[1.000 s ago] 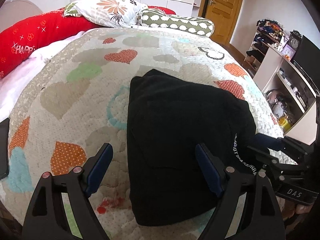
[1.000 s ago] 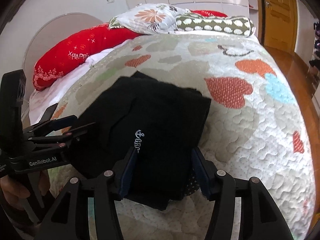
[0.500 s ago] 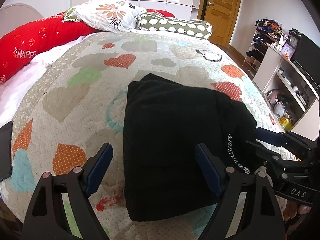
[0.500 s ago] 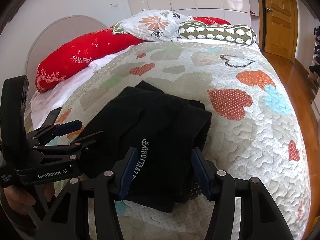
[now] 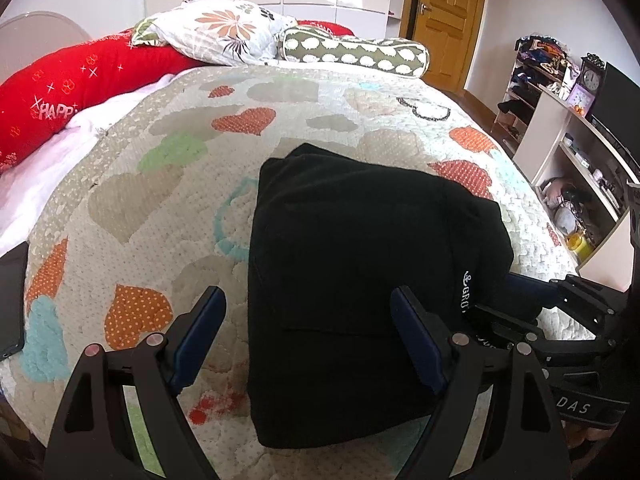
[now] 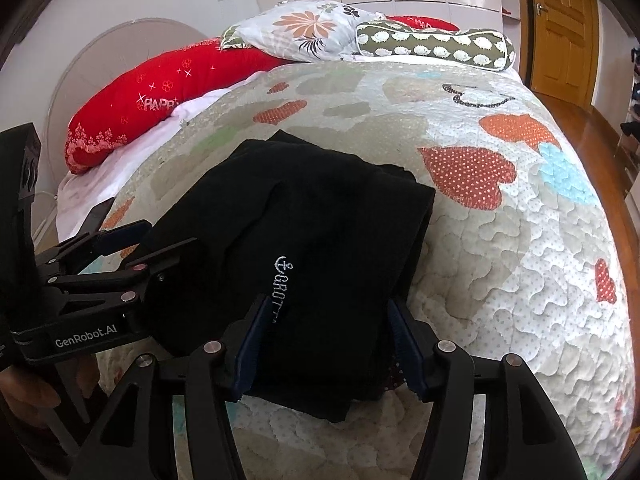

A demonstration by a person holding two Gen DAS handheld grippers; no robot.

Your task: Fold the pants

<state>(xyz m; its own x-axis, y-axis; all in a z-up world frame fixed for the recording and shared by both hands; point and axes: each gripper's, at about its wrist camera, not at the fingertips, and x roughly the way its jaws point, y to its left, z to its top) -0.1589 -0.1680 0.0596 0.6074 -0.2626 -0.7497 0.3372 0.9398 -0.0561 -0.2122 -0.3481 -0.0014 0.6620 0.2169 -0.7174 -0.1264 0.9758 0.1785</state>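
The black pants lie folded into a thick rectangle on the heart-patterned quilt, with white lettering on the right edge. My left gripper is open, its jaws wide apart over the near left part of the pants. My right gripper is open, its jaws astride the near edge of the pants. The right gripper also shows in the left wrist view, at the pants' right edge. The left gripper shows in the right wrist view, at their left edge.
A red pillow, a floral pillow and a green bolster lie at the head of the bed. A shelf unit and a wooden door are to the right. A dark flat object lies at the quilt's left edge.
Both grippers have pulled back slightly toward the near edge of the bed. The folded pants stay in place. Both grippers stay open.
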